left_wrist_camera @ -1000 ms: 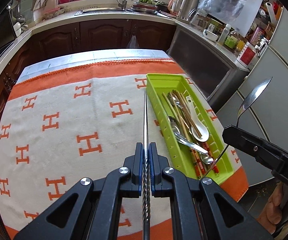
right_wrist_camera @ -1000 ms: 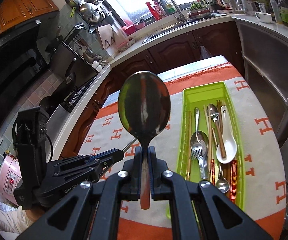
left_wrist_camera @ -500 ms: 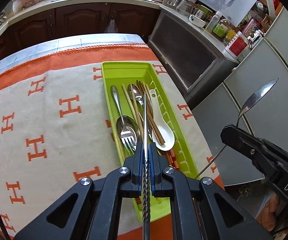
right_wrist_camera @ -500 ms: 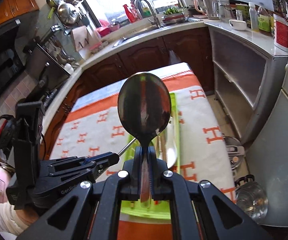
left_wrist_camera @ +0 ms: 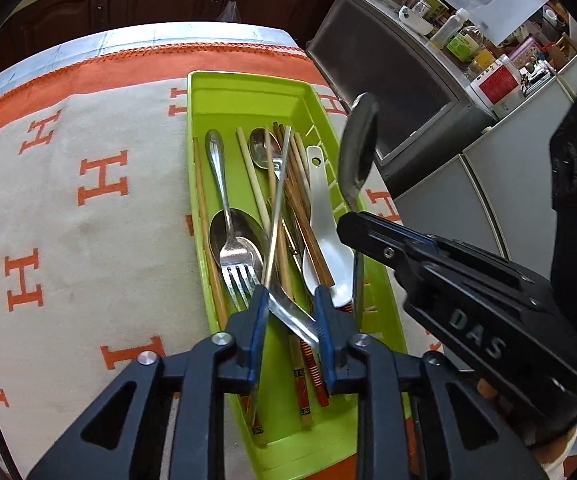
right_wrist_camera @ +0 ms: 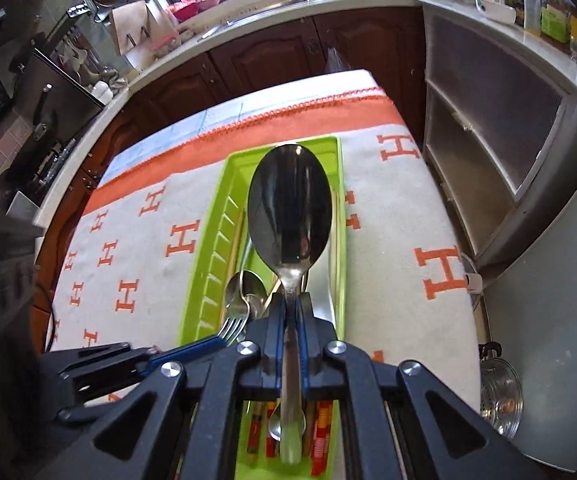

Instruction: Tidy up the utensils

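A green utensil tray (left_wrist_camera: 248, 92) lies on the orange-and-cream cloth, holding chopsticks, spoons, a fork and a white ceramic spoon (left_wrist_camera: 324, 220). My left gripper (left_wrist_camera: 290, 312) is open just above the tray. A thin metal chopstick (left_wrist_camera: 276, 208) rests in the tray, leaning on my left finger. My right gripper (right_wrist_camera: 292, 316) is shut on a large steel spoon (right_wrist_camera: 290, 216), held over the tray (right_wrist_camera: 208, 280). In the left wrist view the spoon (left_wrist_camera: 358, 148) is over the tray's right rim.
The table's right edge drops off beside the tray; a grey cabinet (left_wrist_camera: 392, 92) and fridge (left_wrist_camera: 508, 200) stand past it. A steel pot (right_wrist_camera: 500, 396) sits on the floor at the right. Counters with a sink (right_wrist_camera: 256, 12) run along the back.
My left gripper has opened and released the metal chopstick into the tray. My right gripper has brought the spoon left and down over the tray.
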### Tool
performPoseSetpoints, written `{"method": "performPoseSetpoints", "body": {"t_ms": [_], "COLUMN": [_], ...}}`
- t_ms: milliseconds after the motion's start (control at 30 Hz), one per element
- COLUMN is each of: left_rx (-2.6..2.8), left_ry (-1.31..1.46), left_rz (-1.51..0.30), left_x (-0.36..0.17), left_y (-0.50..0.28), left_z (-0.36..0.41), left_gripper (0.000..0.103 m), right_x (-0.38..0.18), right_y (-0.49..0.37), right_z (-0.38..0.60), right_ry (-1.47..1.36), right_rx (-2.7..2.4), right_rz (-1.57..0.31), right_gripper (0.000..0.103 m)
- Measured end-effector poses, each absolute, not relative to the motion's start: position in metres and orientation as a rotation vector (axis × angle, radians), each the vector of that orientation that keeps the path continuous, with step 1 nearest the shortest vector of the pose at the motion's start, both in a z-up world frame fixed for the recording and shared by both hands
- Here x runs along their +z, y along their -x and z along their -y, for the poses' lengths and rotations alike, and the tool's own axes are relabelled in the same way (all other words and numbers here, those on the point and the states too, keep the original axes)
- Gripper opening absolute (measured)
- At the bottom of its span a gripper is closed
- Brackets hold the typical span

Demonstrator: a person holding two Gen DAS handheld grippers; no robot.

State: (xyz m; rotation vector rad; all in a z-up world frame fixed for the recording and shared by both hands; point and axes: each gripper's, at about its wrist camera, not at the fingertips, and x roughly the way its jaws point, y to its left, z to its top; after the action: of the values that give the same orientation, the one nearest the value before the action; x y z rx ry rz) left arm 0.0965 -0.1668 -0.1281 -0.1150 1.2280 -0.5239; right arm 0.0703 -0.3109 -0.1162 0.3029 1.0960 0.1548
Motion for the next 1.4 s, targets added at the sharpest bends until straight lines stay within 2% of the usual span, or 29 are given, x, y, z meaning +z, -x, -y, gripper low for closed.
{"method": "performPoseSetpoints", "body": {"t_ms": [67, 233, 267, 333, 600, 1067, 1300, 1400], "left_rx": [-0.524, -0.556, -0.545, -0.519, -0.467, -0.337, -0.267, -0.221], "left_ry": [0.115, 0.112, 0.094, 0.068, 0.062, 0.098, 0.058, 0.034], "left_rz": [-1.226, -1.210, -1.200, -1.170, -1.156, -1.121, -1.081, -1.067], "left_x": [-0.125, -0.115, -0.112, -0.107, -0.100, -0.090, -0.078, -0.074], "left_y": [-0.095, -0.089, -0.087, -0.083, -0.087, -0.075, -0.059, -0.051], "left_z": [0.162, 0.151, 0.149, 0.143, 0.123, 0.074, 0.052, 0.041], "left_gripper": [0.039, 0.043, 0.053, 0.058, 0.060, 0.086, 0.089, 0.089], "right_x": [-0.128, -0.138, -0.138, -0.136, -0.129, -0.125, -0.121, -0.118], "right_y": [-0.080, -0.095, -0.096, -0.096, -0.087, -0.060, -0.038, -0.028], "right_z": [0.310, 0.311, 0.310, 0.308, 0.298, 0.287, 0.281, 0.277], "right_ry": [-0.326, -0.382, -0.389, -0.385, -0.347, -0.347, -0.365, -0.366], "right_rx": [0.158, 0.159, 0.160, 0.166, 0.168, 0.172, 0.167, 0.163], "right_rz": [-1.134, -1.155, -1.154, -1.144, -1.138, -1.150, -1.157, -1.156], "right_gripper": [0.007, 0.007, 0.007, 0.007, 0.007, 0.007, 0.007, 0.012]}}
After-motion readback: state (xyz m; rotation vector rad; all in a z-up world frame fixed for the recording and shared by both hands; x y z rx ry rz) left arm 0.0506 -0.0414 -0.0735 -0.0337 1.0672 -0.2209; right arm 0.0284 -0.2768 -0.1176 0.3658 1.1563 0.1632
